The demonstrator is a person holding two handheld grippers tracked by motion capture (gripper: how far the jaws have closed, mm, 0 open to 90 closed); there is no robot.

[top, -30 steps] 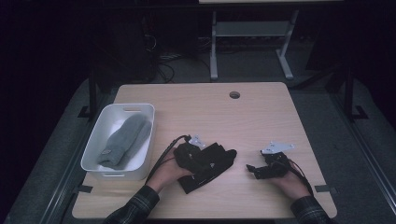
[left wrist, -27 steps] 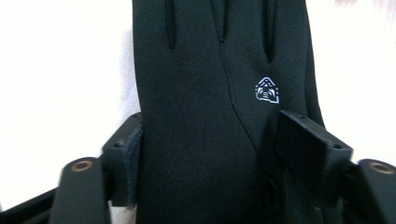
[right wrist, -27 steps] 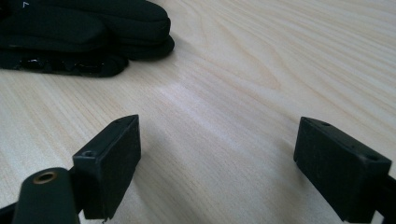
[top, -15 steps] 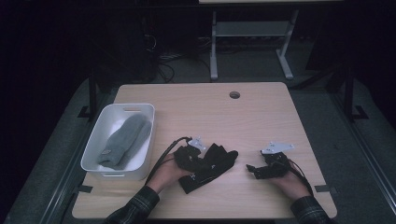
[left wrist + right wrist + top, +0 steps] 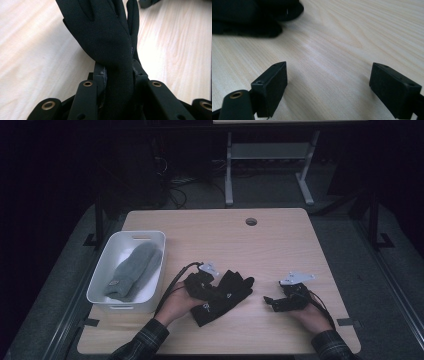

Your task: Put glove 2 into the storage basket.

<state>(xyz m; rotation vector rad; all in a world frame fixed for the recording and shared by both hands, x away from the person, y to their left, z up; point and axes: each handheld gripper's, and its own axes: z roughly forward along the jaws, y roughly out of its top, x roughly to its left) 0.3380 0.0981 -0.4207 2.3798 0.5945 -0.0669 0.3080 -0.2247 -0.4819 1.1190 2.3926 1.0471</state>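
A black glove [image 5: 227, 292] lies crumpled on the wooden table [image 5: 210, 235], near its front middle. My left gripper [image 5: 205, 287] sits at the glove's left end. In the left gripper view its jaws have just been closing and now pinch the glove's cuff [image 5: 120, 82] between the pads, with the glove's fingers [image 5: 105, 32] hanging out ahead. My right gripper [image 5: 272, 301] rests low over the table to the right of the glove. Its jaws stand wide apart [image 5: 329, 82] over bare wood, and the black glove [image 5: 249, 15] lies beyond them.
A white bin [image 5: 102, 285] stands at the table's left side with a grey mitten [image 5: 132, 270] lying in it. A round cable hole [image 5: 251, 221] is near the table's far edge. Bare wood stretches behind the grippers.
The left gripper has lifted slightly with the black glove's end between its jaws. The right hand has kept still.
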